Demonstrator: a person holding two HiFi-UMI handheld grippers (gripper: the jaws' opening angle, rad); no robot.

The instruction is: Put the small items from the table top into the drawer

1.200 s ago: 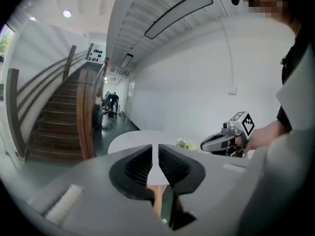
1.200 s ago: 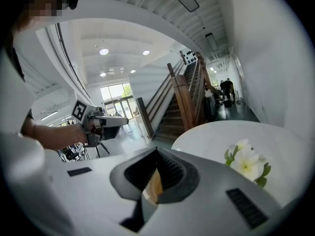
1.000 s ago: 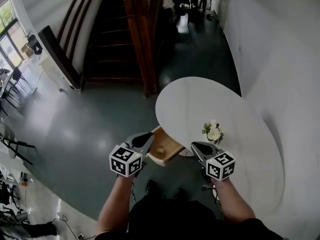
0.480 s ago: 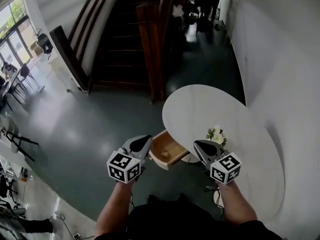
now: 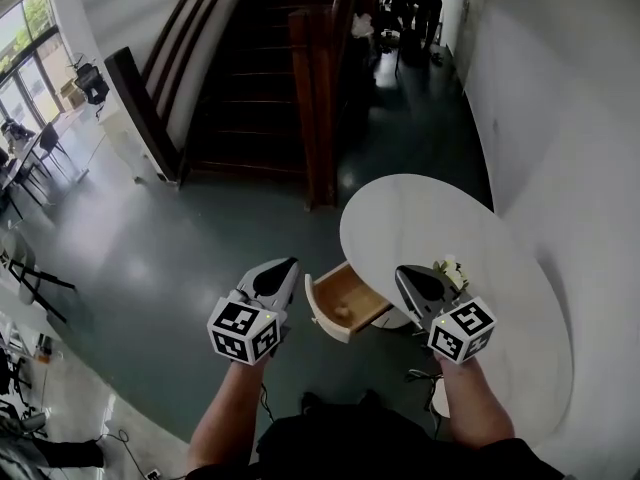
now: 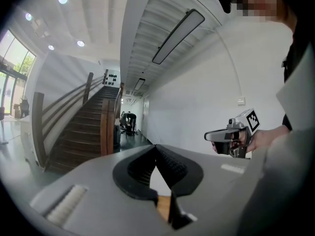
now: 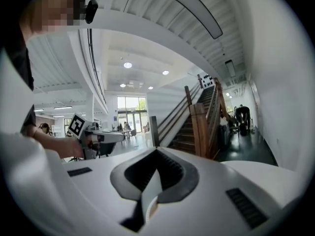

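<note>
The round white tabletop (image 5: 420,218) lies ahead and to the right. Its drawer (image 5: 352,290) stands open, jutting from the tabletop's near edge toward the person, between the two grippers. Flowers (image 5: 452,268) are all that shows on top. A small pale item (image 5: 342,311) lies in the drawer. The left gripper (image 5: 288,265) is just beside the drawer front and is, I judge, the nearer one for a push. The right gripper (image 5: 402,270) hangs at the tabletop edge. Both point forward with their fingers together on nothing.
</note>
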